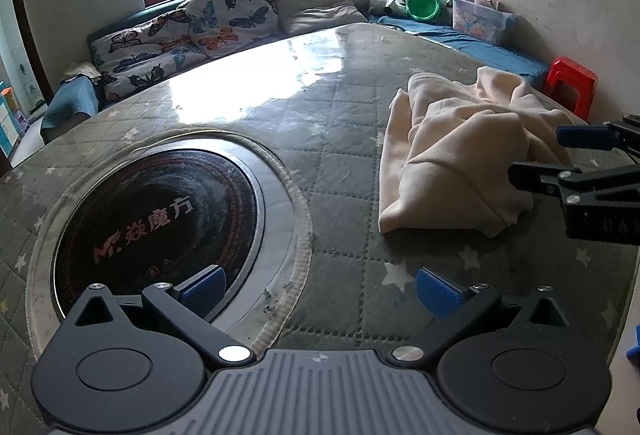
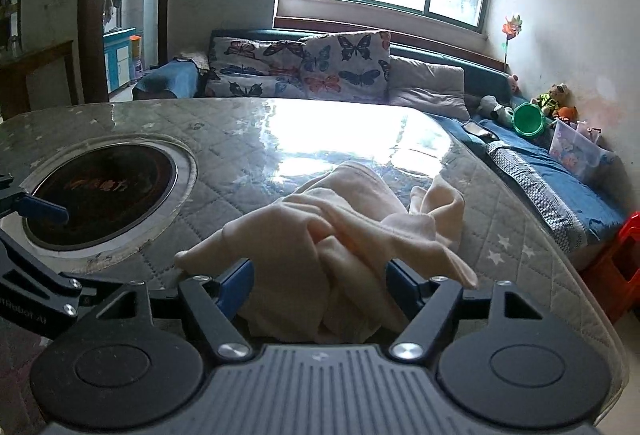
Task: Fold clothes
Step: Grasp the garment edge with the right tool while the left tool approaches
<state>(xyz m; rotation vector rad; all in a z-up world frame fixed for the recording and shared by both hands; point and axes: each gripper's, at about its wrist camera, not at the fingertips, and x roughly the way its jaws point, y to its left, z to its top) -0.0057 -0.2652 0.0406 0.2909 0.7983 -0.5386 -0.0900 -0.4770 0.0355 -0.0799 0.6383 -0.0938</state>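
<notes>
A crumpled cream garment (image 2: 340,235) lies in a loose heap on a round table (image 1: 340,123) covered with a grey quilted cloth printed with small white stars, under a clear glossy sheet that throws back the window light. The garment sits toward the right part of the table, well apart from the round black cooktop (image 1: 156,219) sunk into the table's middle (its glass carries red lettering).

The left gripper (image 1: 320,289) hovers over the near edge of the cooktop and the bare cloth beside it, its blue pads spread wide with nothing between them. It is well clear of the garment.

The right gripper (image 2: 320,285) is at the near edge of the heap. Its jaws stand wide, and folds of the cream fabric bulge up between the two blue pads. The pads sit on either side of the bunched cloth, but the frames do not make plain that they press on it; the fabric looks to rest loosely between them. From the left wrist view, this gripper comes in from the right edge with one finger over the garment's near corner.

Behind the table runs a bench with butterfly-print cushions (image 2: 304,65), a plain grey pillow (image 1: 320,5), and toys in the far corner, among them a green bucket (image 1: 423,6). A red stool (image 1: 570,83) stands beside the table.
</notes>
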